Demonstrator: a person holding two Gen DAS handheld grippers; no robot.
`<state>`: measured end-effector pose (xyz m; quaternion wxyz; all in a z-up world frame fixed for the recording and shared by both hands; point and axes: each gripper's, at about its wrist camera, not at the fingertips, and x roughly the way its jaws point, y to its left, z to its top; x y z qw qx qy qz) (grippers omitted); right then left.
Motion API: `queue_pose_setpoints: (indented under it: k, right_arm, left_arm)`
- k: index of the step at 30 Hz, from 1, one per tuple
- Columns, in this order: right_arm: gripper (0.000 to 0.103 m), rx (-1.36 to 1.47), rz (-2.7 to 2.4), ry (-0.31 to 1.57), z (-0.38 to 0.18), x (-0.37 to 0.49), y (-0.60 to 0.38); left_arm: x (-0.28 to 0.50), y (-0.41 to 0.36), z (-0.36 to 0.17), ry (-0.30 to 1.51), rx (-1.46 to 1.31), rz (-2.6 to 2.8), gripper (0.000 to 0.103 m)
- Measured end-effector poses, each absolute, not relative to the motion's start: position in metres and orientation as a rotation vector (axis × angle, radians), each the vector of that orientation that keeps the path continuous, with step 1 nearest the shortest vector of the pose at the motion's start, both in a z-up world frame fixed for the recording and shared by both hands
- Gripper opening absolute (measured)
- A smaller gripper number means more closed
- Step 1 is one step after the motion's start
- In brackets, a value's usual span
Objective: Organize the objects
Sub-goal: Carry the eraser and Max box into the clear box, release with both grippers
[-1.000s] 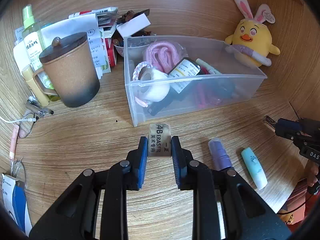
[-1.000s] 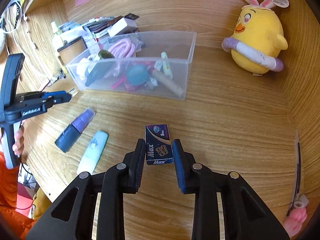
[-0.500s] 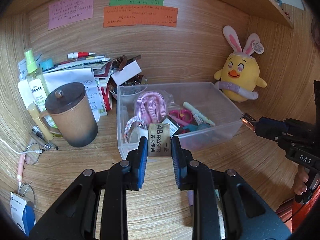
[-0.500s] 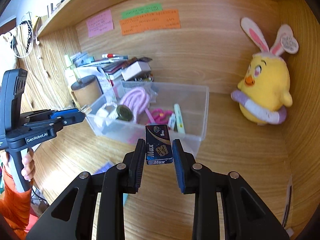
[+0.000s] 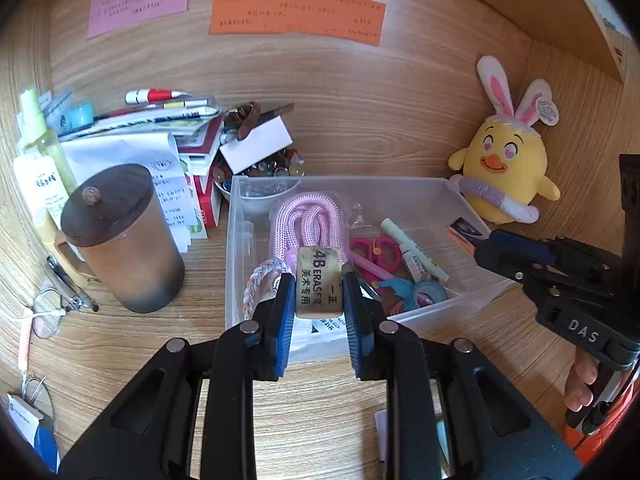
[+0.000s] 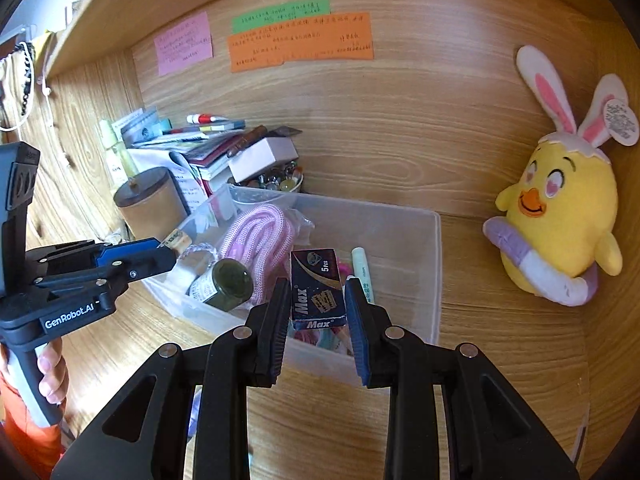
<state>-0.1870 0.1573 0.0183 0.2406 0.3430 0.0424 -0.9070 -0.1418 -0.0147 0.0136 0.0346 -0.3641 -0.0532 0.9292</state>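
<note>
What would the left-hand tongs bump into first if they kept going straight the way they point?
Probably the pink rope coiled in the clear bin. The left tongs, gripping an eraser, aim down into the bin, with the rope straight beyond the eraser, though depth is hard to judge.

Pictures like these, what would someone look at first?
Probably the yellow chick toy with bunny ears, propped against the wooden wall right of the clear bin. Next, the two black grippers over the bin: the left gripper pinches a worn eraser, the right gripper a dark little Max box. Bright paper notes hang on the back wall.
</note>
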Motion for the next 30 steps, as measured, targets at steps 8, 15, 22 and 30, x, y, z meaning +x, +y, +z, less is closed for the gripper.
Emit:
queue_pose_setpoints:
  k: [8, 15, 22, 30]
  right_arm:
    - [0.025, 1.045, -2.414, 0.133, -0.007, -0.208, 0.138]
    - [0.028, 1.080, -2.413, 0.170, -0.010, -0.209, 0.132]
    - [0.043, 1.011, -2.447, 0.197, 0.007, -0.188, 0.139]
    - [0.069, 1.013, -2.455, 0.164, 0.007, -0.153, 0.158]
  left_arm:
    - [-0.156, -0.010, -0.001, -0.172, -1.189, 2.797, 0.023]
    - [-0.146, 0.001, 0.010, -0.078, -1.130, 2.830, 0.023]
    - [-0.129, 0.008, 0.022, -0.040, -1.072, 2.830, 0.044]
    - [-0.101, 0.006, 0.023, -0.048, -1.040, 2.864, 0.085]
